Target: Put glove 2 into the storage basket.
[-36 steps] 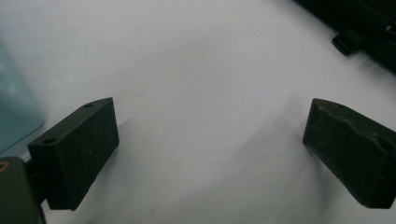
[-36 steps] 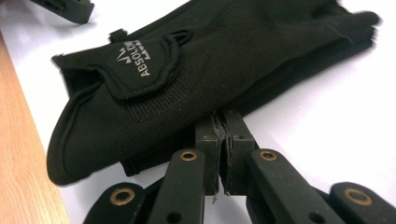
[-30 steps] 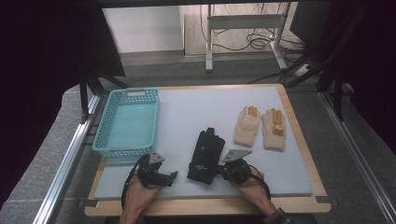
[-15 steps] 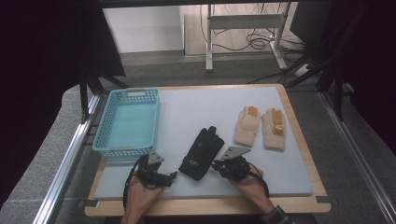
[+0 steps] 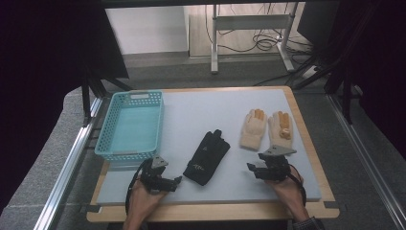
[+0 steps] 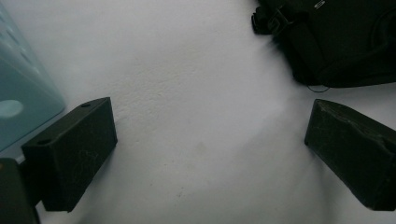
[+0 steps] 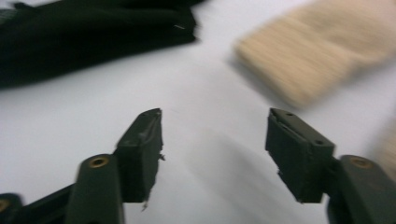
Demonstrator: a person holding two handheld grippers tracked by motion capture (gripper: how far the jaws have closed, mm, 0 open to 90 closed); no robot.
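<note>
Overhead looks down; gripper views close, share black glove (image 5: 207,157).

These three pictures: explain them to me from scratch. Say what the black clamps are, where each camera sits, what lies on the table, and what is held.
A person sits at a table and holds a two-jaw clamp tool in each hand: the left gripper and the right gripper.

The high view looks down from above the person's side. Each of the other two views comes from a camera riding on one gripper and looking along its own black jaws.

On the grey mat lie a black glove, a pair of beige gloves and, at the left, a light blue basket.

Nothing is held. Both grippers' jaws stand apart over bare mat, and the right one's have just been opening, with nothing between them.
</note>
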